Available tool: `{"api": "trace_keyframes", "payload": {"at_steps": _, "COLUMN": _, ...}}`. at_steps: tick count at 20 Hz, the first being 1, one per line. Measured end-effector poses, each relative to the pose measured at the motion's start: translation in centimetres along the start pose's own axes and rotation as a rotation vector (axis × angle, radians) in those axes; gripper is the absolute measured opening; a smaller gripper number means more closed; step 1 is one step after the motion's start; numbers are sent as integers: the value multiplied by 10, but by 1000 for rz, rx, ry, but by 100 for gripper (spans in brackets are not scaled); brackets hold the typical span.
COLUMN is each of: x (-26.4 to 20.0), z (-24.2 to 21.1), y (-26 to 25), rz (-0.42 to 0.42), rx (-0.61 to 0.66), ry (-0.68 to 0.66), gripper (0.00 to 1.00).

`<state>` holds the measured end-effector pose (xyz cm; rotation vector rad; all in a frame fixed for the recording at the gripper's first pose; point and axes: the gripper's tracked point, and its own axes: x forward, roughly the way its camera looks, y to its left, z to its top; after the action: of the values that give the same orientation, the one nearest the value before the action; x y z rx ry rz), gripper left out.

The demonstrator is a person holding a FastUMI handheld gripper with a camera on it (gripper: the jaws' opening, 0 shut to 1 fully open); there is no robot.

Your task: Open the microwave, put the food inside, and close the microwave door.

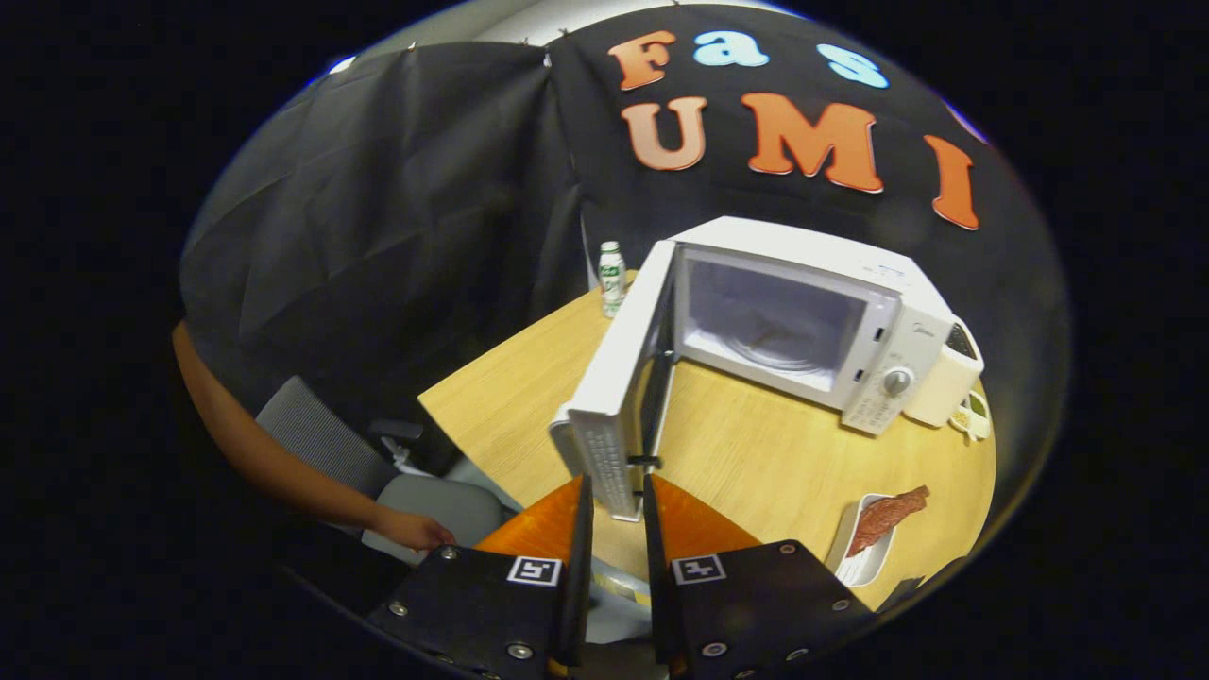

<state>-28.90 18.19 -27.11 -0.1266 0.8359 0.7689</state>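
While the microwave [812,321] stands on the wooden table [756,463] with its door [614,397] swung wide, we see our gripper [619,510] right at the door's free edge. Its two black fingers [581,529] stand apart with a narrow gap between them, and the lower corner of the door reaches down into that gap. We cannot tell whether either finger actually presses on the door, so we call the claw slightly parted rather than clamped on anything.

Beyond the door we look into the white cavity, where the round turntable [784,354] lies bare. A control panel with a knob [897,381] runs down the side of the cavity away from the door.

We find the food [888,515], a reddish-brown piece, lying on a white tray [861,565] on the table, well apart from the microwave and off to the right of our fingers, near the table's edge. One end of the food sticks out past the tray's rim.

A small white bottle [612,276] stands upright on the far corner of the table, behind the open door. Just beside the microwave, past its control panel, sits a cream-coloured appliance [949,378].

To our left, off the table, a person's hand [411,529] rests on the seat of a grey chair [378,472]
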Motion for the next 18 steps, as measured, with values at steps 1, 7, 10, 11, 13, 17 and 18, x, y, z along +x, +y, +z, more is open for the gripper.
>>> {"api": "trace_keyframes", "payload": {"at_steps": 1, "x": 0, "z": -1, "y": -19, "rz": -34, "rx": 11, "ry": -4, "gripper": 35}}
{"api": "trace_keyframes", "payload": {"at_steps": 7, "x": 6, "z": -16, "y": -136, "rz": -248, "rx": 22, "ry": -17, "gripper": 65}}
{"api": "trace_keyframes", "payload": {"at_steps": 10, "x": 10, "z": -30, "y": -180, "rz": -285, "rx": 48, "ry": 1, "gripper": 72}}
{"api": "trace_keyframes", "payload": {"at_steps": 11, "x": 13, "z": -37, "y": -195, "rz": -290, "rx": 50, "ry": 18, "gripper": 73}}
{"api": "trace_keyframes", "payload": {"at_steps": 13, "x": 18, "z": -49, "y": -224, "rz": -302, "rx": 51, "ry": 45, "gripper": 74}}
{"api": "trace_keyframes", "payload": {"at_steps": 17, "x": 25, "z": -76, "y": -270, "rz": -285, "rx": 80, "ry": 118, "gripper": 76}}
{"api": "trace_keyframes", "payload": {"at_steps": 18, "x": 27, "z": -84, "y": -278, "rz": -270, "rx": 89, "ry": 140, "gripper": 76}}
